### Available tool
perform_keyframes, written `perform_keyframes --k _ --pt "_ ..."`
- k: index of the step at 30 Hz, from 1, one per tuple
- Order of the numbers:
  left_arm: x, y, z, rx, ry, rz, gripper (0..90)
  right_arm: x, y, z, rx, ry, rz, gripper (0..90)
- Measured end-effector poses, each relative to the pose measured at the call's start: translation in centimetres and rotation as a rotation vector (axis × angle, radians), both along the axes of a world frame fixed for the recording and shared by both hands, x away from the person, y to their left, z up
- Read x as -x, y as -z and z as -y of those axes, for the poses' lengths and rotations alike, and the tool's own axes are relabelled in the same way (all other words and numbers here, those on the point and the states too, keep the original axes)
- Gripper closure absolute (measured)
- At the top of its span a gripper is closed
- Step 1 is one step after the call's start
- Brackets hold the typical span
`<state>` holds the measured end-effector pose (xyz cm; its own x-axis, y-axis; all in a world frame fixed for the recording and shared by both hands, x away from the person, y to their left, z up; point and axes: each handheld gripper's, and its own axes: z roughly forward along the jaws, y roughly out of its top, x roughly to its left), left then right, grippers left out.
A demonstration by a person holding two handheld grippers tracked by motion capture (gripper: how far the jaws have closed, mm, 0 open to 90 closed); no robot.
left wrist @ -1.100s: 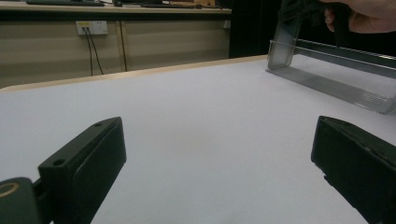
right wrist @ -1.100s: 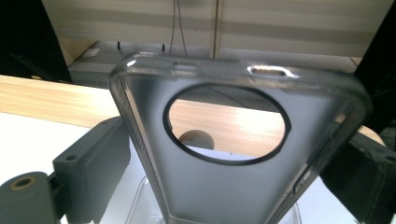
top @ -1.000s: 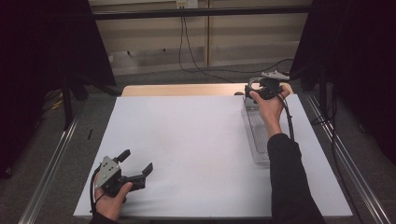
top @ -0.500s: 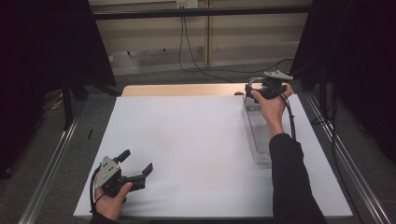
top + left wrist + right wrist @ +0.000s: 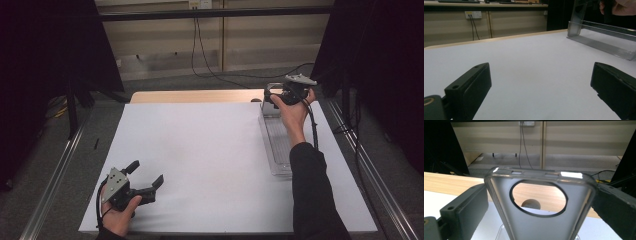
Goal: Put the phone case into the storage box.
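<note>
Right tongs (image 5: 537, 202) clamp unlabelled clear phone case (image 5: 539, 205); left tongs (image 5: 541, 87) gape.

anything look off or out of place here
Nothing stands out. The clear phone case sits upright between the right gripper fingers at the far end of the clear tray, which lies flat and square on the white table. The left gripper rests open, holding nothing.

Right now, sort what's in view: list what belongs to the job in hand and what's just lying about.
In the job:
- clear plastic tray, its end plate with a round hole standing up between the jaws
- right gripper, jaws either side of that plate

Lying about:
- left gripper, jaws wide, idle on the white table cover
- wall cables
</note>
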<state>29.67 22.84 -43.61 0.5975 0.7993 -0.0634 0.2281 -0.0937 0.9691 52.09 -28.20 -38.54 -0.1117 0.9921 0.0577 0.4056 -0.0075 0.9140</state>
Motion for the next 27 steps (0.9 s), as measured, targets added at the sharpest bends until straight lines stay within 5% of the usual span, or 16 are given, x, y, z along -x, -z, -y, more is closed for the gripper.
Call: perform_keyframes --k 27 --pt "0.0 0.0 0.1 -0.001 -0.003 0.004 3.2 2.1 -0.2 1.8 0.003 0.028 -0.012 0.3"
